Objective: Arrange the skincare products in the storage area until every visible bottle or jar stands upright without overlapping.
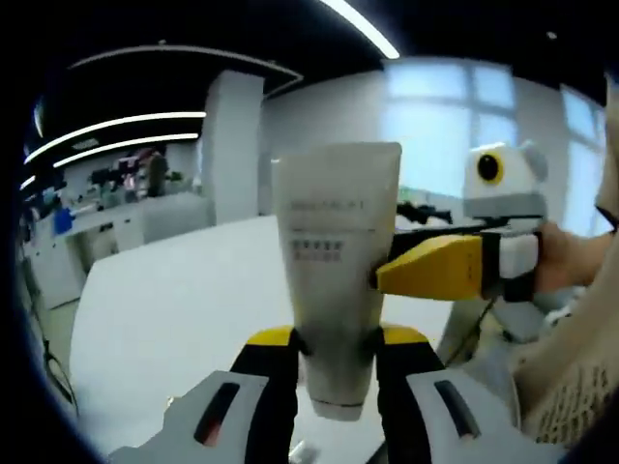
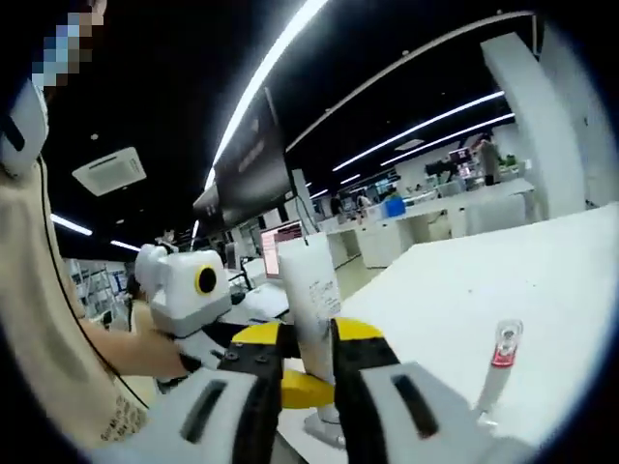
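L tongs grip white tube | R tongs clamp same tube | label txt blurred

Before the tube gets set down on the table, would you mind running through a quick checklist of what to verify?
1. Left gripper clamped on the white tube: ok, its jaws press the tube's lower part from both sides.
2. Right gripper also on the tube: ok, its yellow-tipped jaws close around it.
3. Tube orientation: ok, crimped flat end up, cap end down.
4. Bare landing space on the white table: ok, open surface lies beyond the tube.
5. Small clear bottle with red band standing nearby: ok, upright and apart from the tube.
6. Other products in the storage area: cannot tell.
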A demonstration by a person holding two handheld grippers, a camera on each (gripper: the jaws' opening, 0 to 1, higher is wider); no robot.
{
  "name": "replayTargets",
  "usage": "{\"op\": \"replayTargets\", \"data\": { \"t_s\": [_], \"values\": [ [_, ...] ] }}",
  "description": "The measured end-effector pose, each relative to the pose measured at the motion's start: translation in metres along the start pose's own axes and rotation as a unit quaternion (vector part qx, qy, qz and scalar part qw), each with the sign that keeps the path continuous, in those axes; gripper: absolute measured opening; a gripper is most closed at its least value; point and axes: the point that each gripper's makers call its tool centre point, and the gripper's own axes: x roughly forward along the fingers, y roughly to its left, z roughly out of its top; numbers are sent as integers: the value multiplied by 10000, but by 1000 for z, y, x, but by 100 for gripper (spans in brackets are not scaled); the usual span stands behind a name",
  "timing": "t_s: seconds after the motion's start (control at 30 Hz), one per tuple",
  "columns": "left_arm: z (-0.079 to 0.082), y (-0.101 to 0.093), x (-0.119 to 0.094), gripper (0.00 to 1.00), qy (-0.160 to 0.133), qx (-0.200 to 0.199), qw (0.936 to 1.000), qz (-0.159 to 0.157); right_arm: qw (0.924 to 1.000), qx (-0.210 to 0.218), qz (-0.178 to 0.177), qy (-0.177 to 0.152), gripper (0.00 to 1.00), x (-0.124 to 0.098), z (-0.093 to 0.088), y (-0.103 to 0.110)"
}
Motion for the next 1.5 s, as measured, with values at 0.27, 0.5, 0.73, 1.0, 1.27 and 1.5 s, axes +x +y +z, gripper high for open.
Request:
{"op": "replayTargets", "data": {
  "t_s": [0.27, 0.5, 0.73, 1.0, 1.27, 1.5],
  "values": [
    [-8, -2, 13, 27, 2, -352, 9975, 612, 9954, -345, -883, 144, 15, 4, -10, -28],
    [-12, 1, 15, 28, 84, -296, 9967, 753, 9937, -524, -936, 336, 14, 8, -15, -32],
    [-12, -1, 16, 28, 104, -331, 9965, 757, 9926, -505, -1053, 339, 13, 6, -15, -40],
    [-11, -4, 15, 29, 77, -263, 9979, 579, 9947, -592, -797, 282, 9, 2, -15, -37],
    [-13, -21, 22, 28, 159, -157, 9991, -348, 9964, -606, -533, 278, 8, -13, -15, -44],
    [-11, -35, 23, 27, 202, 96, 9899, -1399, 9961, -798, -85, 372, 8, -24, -12, -43]
  ]
}}
